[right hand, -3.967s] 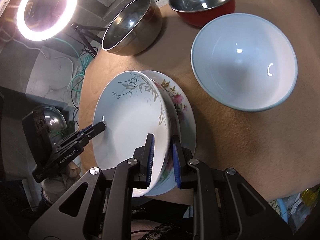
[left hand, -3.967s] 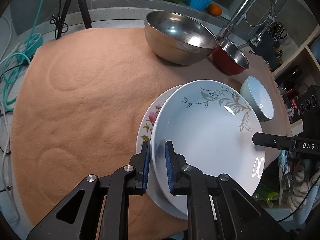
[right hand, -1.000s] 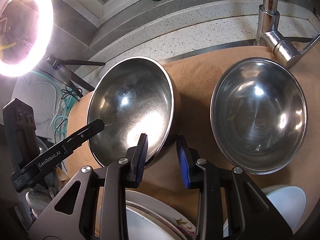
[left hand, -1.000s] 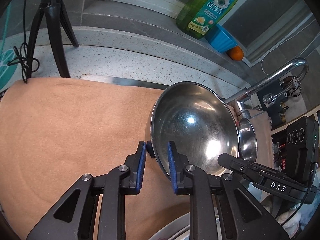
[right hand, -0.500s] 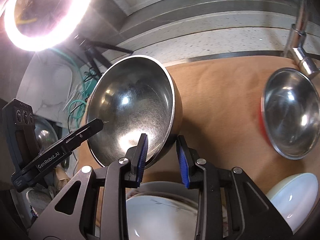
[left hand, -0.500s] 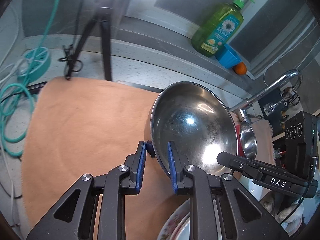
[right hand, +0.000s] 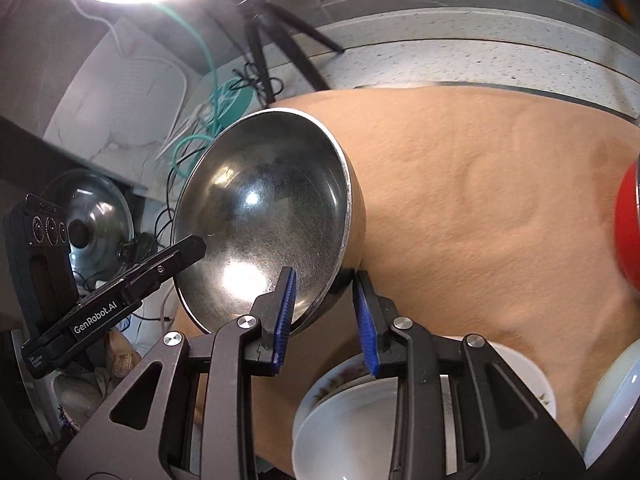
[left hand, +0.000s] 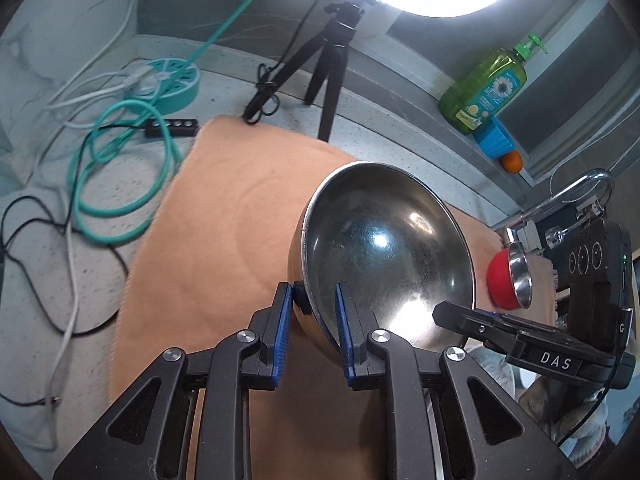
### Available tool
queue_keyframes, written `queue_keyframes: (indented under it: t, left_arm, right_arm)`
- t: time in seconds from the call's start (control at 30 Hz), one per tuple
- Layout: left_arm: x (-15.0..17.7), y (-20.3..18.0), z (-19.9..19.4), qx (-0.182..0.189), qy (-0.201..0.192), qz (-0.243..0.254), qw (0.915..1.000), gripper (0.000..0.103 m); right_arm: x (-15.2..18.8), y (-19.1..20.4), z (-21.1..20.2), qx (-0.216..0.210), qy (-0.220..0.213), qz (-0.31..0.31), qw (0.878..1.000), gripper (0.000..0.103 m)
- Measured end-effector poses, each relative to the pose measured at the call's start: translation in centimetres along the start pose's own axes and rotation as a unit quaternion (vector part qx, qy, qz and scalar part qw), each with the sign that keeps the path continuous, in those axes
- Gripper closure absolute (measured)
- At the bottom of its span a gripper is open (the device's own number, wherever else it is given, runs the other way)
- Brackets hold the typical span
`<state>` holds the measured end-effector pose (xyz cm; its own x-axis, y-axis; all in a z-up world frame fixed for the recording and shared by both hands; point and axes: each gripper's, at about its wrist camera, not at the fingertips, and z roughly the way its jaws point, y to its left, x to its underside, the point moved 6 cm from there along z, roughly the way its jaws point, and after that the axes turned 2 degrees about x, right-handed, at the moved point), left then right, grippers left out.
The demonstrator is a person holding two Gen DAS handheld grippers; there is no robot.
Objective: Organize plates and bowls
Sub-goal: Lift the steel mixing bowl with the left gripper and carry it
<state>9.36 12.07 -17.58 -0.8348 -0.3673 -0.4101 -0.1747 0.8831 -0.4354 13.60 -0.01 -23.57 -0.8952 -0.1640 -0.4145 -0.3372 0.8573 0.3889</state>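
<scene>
A large steel bowl [left hand: 384, 256] is held tilted above the tan cloth [left hand: 224, 216] by both grippers. My left gripper [left hand: 311, 312] is shut on its near rim, and it shows in the right wrist view as the black arm at the left. My right gripper [right hand: 325, 304] is shut on the opposite rim of the steel bowl [right hand: 264, 216]. A red bowl with steel inside [left hand: 508, 278] sits right of it on the cloth. The stacked white plates [right hand: 352, 420] lie under my right gripper, with a pale bowl [right hand: 612, 408] at the right edge.
A ring light tripod [left hand: 320, 64], teal and black cables [left hand: 116, 176] and a round teal hub [left hand: 168, 80] lie left on the counter. A green soap bottle [left hand: 488, 88], blue cup and orange stand on the back ledge. A faucet [left hand: 576, 192] rises at right.
The steel bowl has been lifted and carried left, away from the red bowl, held by both grippers. The plates have dropped out of the left wrist view.
</scene>
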Motion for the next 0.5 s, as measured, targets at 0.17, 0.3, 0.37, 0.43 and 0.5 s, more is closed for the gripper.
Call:
queue_keyframes:
  t: [0.17,0.3,0.37,0.43,0.5]
  left_arm:
    - [1.6,1.4,-1.4,-0.008,-0.002,-0.01,0.9999,0.085]
    - [2.6,2.2,-2.2,-0.012,-0.001,-0.018,0.9998,0.085]
    - [3.1,2.6,-2.4,-0.012,0.001,-0.023,0.9997,0.085]
    - [3.5,2.8,-2.6,-0.012,0.002,-0.028,0.9995,0.085]
    - [3.9,3.1,-2.9,-0.012,0.002,-0.031,0.9994,0.085]
  right_arm:
    - [1.8,1.7,0.8,-0.01,0.021,-0.012,1.0,0.073]
    - [2.9,2.4,1.2,-0.011,0.032,-0.017,0.999,0.073]
    - [3.3,2.5,1.2,-0.011,0.035,-0.017,0.999,0.073]
    - [3.7,2.7,1.4,-0.014,0.04,-0.018,0.999,0.073]
    - [4.1,2.8,1.4,-0.016,0.043,-0.02,0.999,0.073]
